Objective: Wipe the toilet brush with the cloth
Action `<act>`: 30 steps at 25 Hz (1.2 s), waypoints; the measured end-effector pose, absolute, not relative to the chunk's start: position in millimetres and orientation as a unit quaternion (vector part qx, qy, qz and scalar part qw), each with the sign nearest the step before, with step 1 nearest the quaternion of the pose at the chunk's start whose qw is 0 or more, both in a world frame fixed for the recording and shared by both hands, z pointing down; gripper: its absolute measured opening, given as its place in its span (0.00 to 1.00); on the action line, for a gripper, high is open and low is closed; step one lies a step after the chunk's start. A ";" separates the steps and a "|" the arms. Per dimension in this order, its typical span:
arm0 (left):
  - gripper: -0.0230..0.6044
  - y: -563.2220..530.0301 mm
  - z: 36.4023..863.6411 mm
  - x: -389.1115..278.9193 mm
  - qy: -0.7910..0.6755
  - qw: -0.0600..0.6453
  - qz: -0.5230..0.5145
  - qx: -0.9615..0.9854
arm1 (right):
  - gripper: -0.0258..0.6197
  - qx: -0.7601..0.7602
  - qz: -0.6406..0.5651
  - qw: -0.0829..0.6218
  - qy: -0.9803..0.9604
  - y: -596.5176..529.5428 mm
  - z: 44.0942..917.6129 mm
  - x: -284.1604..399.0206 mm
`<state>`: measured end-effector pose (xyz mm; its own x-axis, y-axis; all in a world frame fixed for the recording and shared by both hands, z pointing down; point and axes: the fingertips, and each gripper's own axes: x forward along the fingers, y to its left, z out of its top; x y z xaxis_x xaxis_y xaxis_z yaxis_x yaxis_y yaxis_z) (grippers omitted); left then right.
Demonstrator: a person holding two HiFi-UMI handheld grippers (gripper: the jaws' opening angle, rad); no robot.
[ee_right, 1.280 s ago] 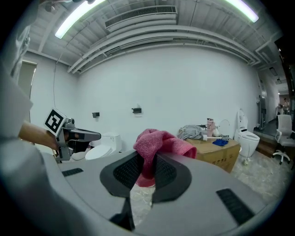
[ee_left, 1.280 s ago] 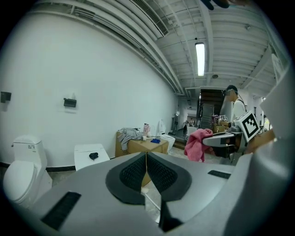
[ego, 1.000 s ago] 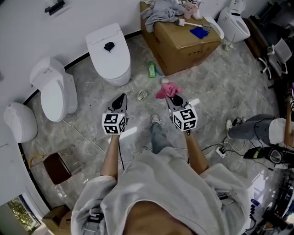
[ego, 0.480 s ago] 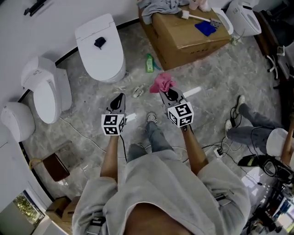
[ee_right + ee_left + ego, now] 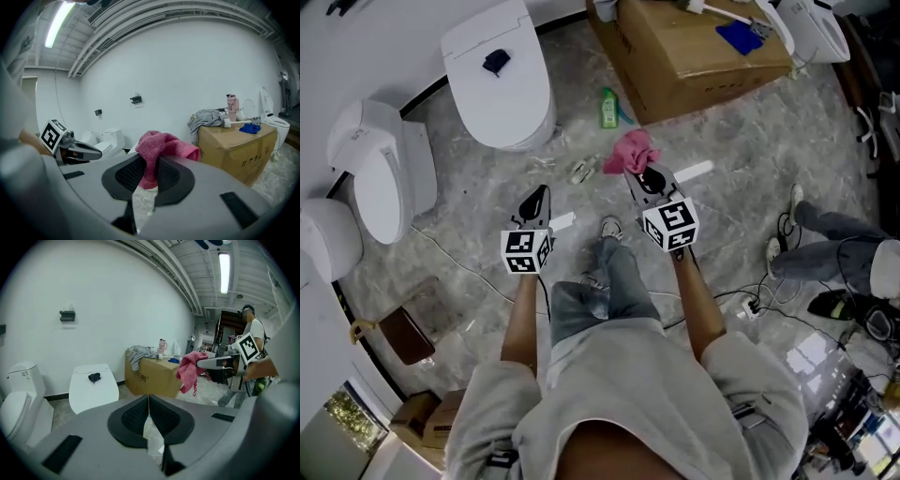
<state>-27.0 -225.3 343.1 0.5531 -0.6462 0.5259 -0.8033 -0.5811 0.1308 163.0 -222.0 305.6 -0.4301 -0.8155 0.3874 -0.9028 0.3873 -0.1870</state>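
A pink cloth (image 5: pixel 630 150) was gripped between the closed jaws of the right gripper (image 5: pixel 637 175), bunched above the pads and held in the air over the marbled floor (image 5: pixel 741 150). The jaws of the left gripper (image 5: pixel 538 194) were pressed together with nothing held between them. The toilet brush (image 5: pixel 236 122) was laid on top of a cardboard box (image 5: pixel 694 56), near its far edge and well apart from both grippers. A blue rag (image 5: pixel 739 36) was seen just beside it, towards the box's right edge. On the floor between the grippers and the box, a green bottle (image 5: pixel 608 108) was seen beside the box's near left corner. Small litter (image 5: pixel 581 171) and a white strip (image 5: pixel 694 172) were scattered nearer the person. A white toilet (image 5: pixel 492 94) with its lid shut was set against the wall to the left of the box, with a small dark object (image 5: pixel 496 62) on the lid. A second toilet (image 5: pixel 380 173) was placed further left. Another person's legs (image 5: pixel 830 239) and some cables (image 5: pixel 750 305) were seen at the floor's right side. A heap of grey clothing (image 5: pixel 208 118) and a pink bottle (image 5: pixel 231 107) at the box's left end were shown plainly only in the gripper views. The holder's own legs (image 5: pixel 609 281) were shown only in the head view.
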 end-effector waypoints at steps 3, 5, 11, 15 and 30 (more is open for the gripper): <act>0.07 -222.0 379.3 -29.6 -0.422 0.182 0.213 0.862 | 0.14 0.521 0.179 0.119 -0.826 -218.5 336.7 162.7; 0.07 -218.7 406.3 -29.4 -0.420 0.181 0.211 0.864 | 0.14 0.522 0.176 0.123 -0.826 -215.0 364.0 163.6; 0.07 -221.8 501.5 -34.6 -0.424 0.181 0.201 0.864 | 0.14 0.524 0.167 0.129 -0.825 -214.9 455.3 162.5; 0.07 -225.0 561.8 -30.0 -0.427 0.181 0.192 0.865 | 0.14 0.523 0.157 0.129 -0.828 -216.3 509.6 167.6; 0.08 -236.5 739.8 4.7 -0.387 0.138 0.160 0.898 | 0.14 0.528 0.093 0.098 -0.839 -233.7 653.9 176.7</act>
